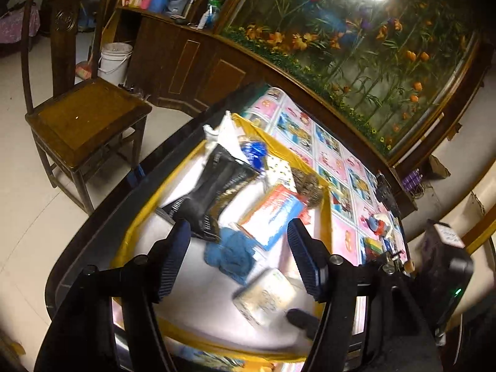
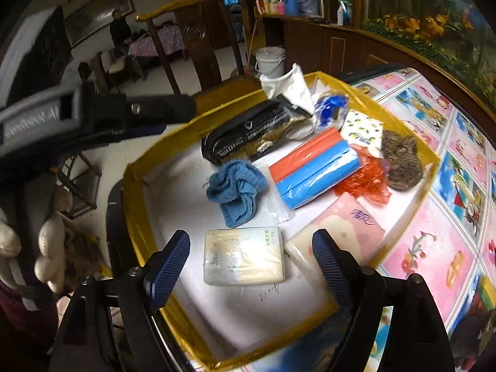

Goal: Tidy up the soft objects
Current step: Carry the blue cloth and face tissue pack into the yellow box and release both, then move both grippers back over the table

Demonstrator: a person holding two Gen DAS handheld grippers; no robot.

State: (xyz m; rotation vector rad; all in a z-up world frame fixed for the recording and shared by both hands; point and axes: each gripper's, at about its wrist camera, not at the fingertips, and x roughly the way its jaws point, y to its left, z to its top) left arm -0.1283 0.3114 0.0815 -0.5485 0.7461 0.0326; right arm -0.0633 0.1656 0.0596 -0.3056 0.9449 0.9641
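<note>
Nearest, the right gripper [image 2: 251,257] hangs with its jaws spread wide and empty, straddling the tissue pack [image 2: 244,259] that lies flat on the white mat [image 2: 173,192] inside the yellow tape border [image 2: 133,167]. That pack looks light, squashy and film-wrapped, so probably a little slick; pinching across its short sides should hold better than squeezing the flat faces. At about 1 o'clock from it, touching the mat's pink patch, lies a pale flat pouch [image 2: 297,249], soft-looking and partly hidden by the right finger.

Further out at 11 o'clock sits the crumpled blue towel [image 2: 235,190], limp and light; a bunched fold near its middle is likely the surest hold. Beyond it at 1 o'clock is the orange-and-blue roll pack [image 2: 316,173], firmer, best taken across its width, with crinkly orange plastic [image 2: 365,183] beside it and a brown knitted thing [image 2: 403,164] at 2 o'clock. Farthest, around 12 o'clock, lie a black printed bag [image 2: 248,136], a white cloth [image 2: 291,90] and a blue-printed clear bag [image 2: 331,108].

The left gripper [image 1: 238,257] hovers above the towel, jaws wide apart, holding nothing; its view is blurred.
</note>
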